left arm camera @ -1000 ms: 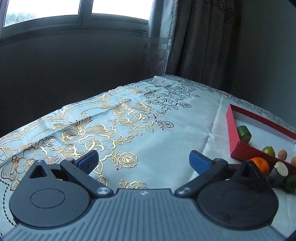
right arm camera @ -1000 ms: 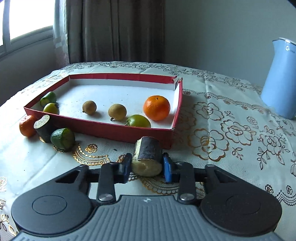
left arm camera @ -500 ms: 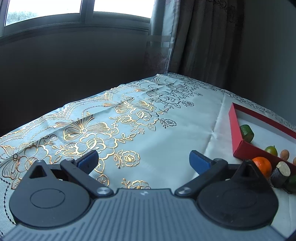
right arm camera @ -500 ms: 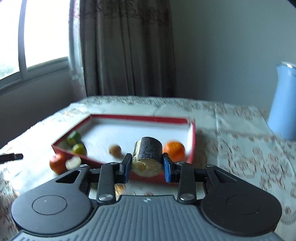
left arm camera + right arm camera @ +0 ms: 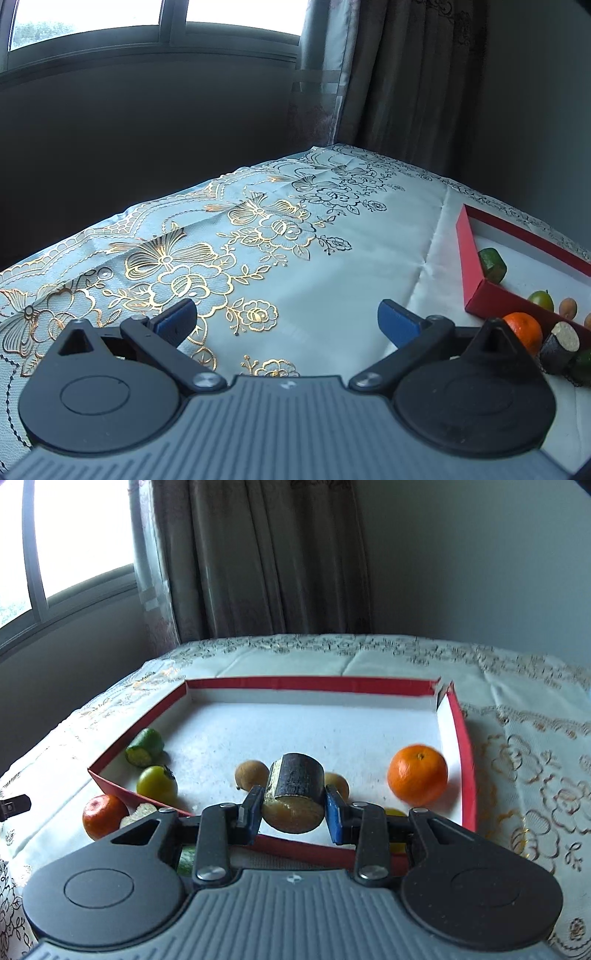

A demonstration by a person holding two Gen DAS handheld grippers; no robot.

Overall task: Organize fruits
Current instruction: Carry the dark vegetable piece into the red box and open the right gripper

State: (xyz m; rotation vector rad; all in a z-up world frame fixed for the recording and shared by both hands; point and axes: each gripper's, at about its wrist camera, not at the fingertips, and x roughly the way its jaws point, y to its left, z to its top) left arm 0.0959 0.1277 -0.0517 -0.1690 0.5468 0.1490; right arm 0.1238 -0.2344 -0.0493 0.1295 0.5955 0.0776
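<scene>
My right gripper (image 5: 293, 808) is shut on a dark-skinned sugarcane piece (image 5: 295, 792) and holds it above the near wall of the red tray (image 5: 314, 683). In the tray lie an orange (image 5: 417, 777), two brown longans (image 5: 252, 774), a green tomato (image 5: 157, 784) and a green cut piece (image 5: 145, 742). Outside its near left corner sit a small orange (image 5: 99, 816) and another cane piece (image 5: 138, 812). My left gripper (image 5: 286, 319) is open and empty over the cloth, left of the tray (image 5: 467, 258).
The table wears a pale floral cloth (image 5: 258, 251) with gold patterns. A window and curtain (image 5: 258, 554) stand behind. The left gripper's tip (image 5: 14, 806) shows at the left edge of the right wrist view.
My right gripper lifted the sugarcane piece off the cloth and carried it forward over the tray's near wall. The left gripper barely shifted.
</scene>
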